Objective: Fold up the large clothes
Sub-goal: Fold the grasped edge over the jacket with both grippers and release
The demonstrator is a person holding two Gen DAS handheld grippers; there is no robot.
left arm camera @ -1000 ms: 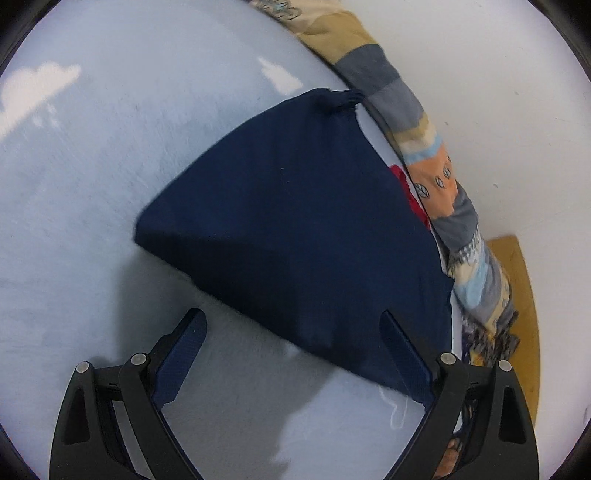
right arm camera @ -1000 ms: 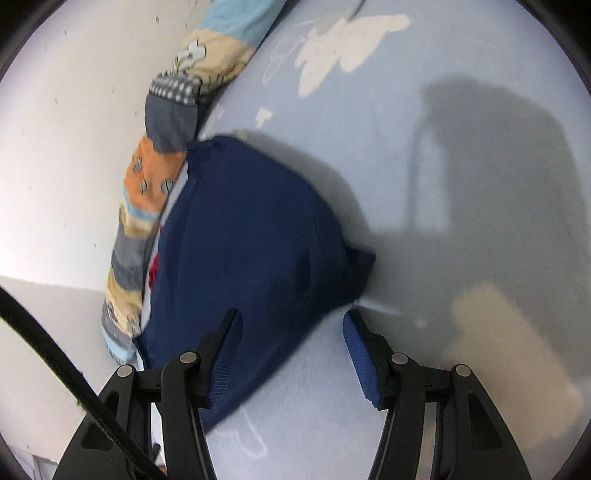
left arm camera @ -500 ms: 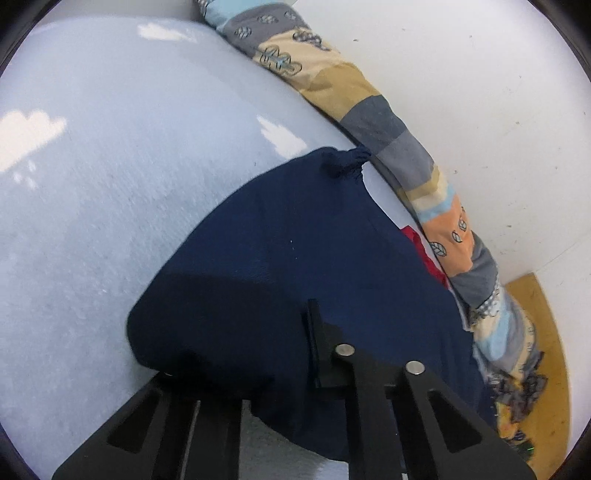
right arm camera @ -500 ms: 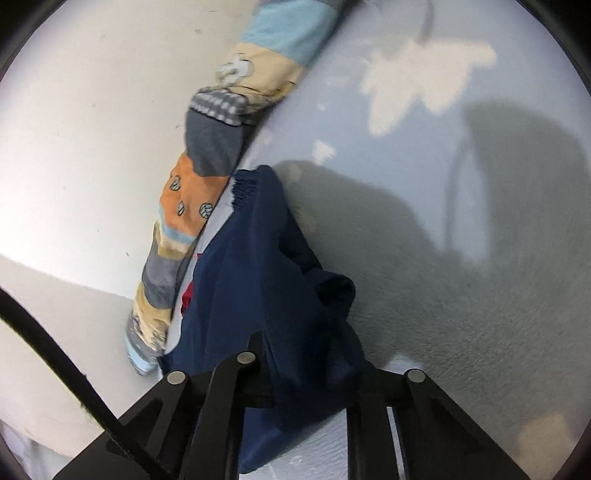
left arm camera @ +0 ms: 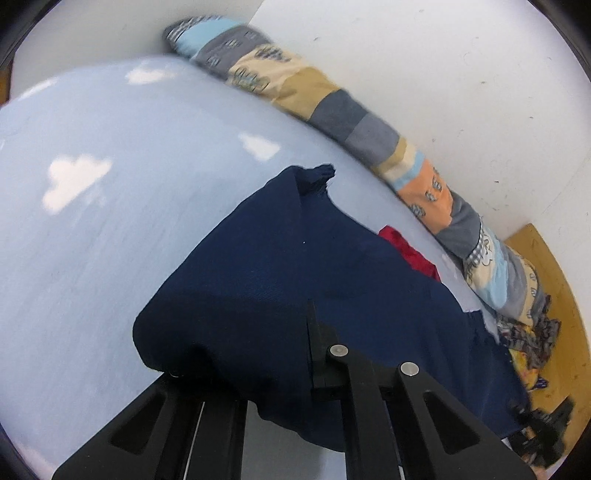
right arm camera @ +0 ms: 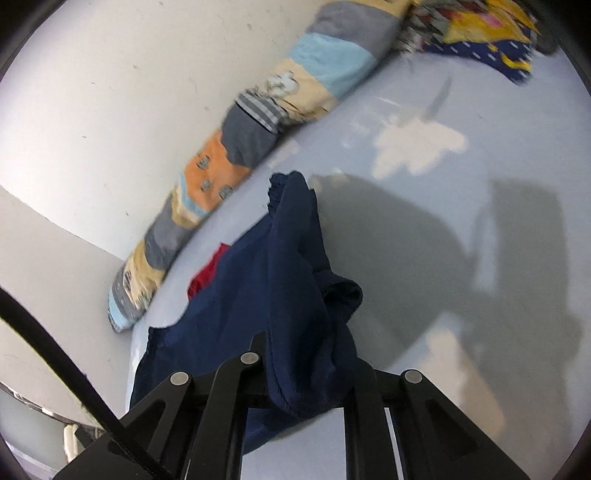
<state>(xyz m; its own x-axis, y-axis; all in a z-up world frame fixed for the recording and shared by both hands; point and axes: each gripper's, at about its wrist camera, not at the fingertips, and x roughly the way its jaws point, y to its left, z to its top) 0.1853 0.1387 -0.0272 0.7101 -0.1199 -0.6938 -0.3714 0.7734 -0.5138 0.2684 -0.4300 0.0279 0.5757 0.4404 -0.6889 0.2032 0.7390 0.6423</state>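
A large navy blue garment (left arm camera: 295, 266) lies bunched on the light blue bed sheet (left arm camera: 110, 221). My left gripper (left arm camera: 280, 350) is shut on one near edge of it; the cloth drapes over its fingers and hides one of them. The lifted edge hangs off the sheet. In the right wrist view the same navy garment (right arm camera: 291, 266) rises in a ridge to my right gripper (right arm camera: 310, 354), which is shut on a thick fold of it. Its far gathered end still rests on the sheet (right arm camera: 443, 221).
A patchwork bolster (left arm camera: 351, 118) (right arm camera: 236, 162) runs along the white wall. A red cloth (left arm camera: 406, 251) (right arm camera: 207, 275) peeks from under the navy garment. Colourful clothes (right arm camera: 480, 29) lie at the far corner. Wooden floor (left arm camera: 554, 295) shows beyond the bed. A black cable (right arm camera: 55, 350) crosses the lower left.
Both grippers stood open around the garment's near edges; they have shut on the cloth and lifted it, so the flat garment now bunches and hangs from them.
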